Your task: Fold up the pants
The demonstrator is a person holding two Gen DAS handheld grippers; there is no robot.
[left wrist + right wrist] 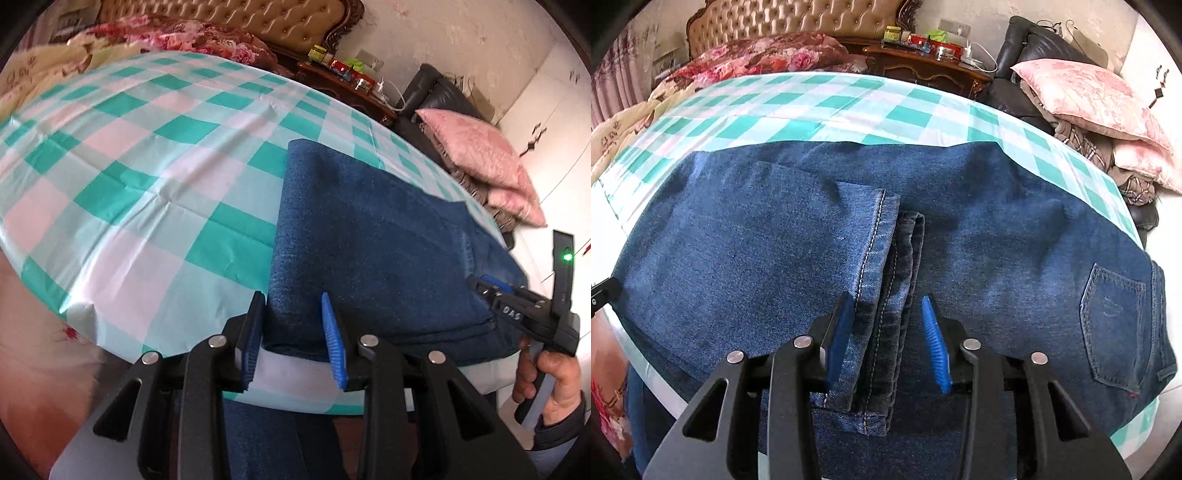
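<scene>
**Operator:** While the jeans (798, 236) are lying folded across the checked tablecloth (827, 107), I am reading their long axis as running side to side in the right wrist view, pocket end to the right.

**Assistant:** Which gripper is sitting nearer the hems?

**Operator:** I am holding the right gripper (888, 334) directly over the stacked leg hems (886, 295) at the near edge. Its fingers are standing apart, the hems lying between them, and the pads are not pressing.

**Assistant:** And the left gripper (293, 332)?

**Operator:** I am keeping it at the folded end, fingers apart, straddling the near corner of the fold (291, 325). I am judging the next fold to be running along that axis.
</scene>
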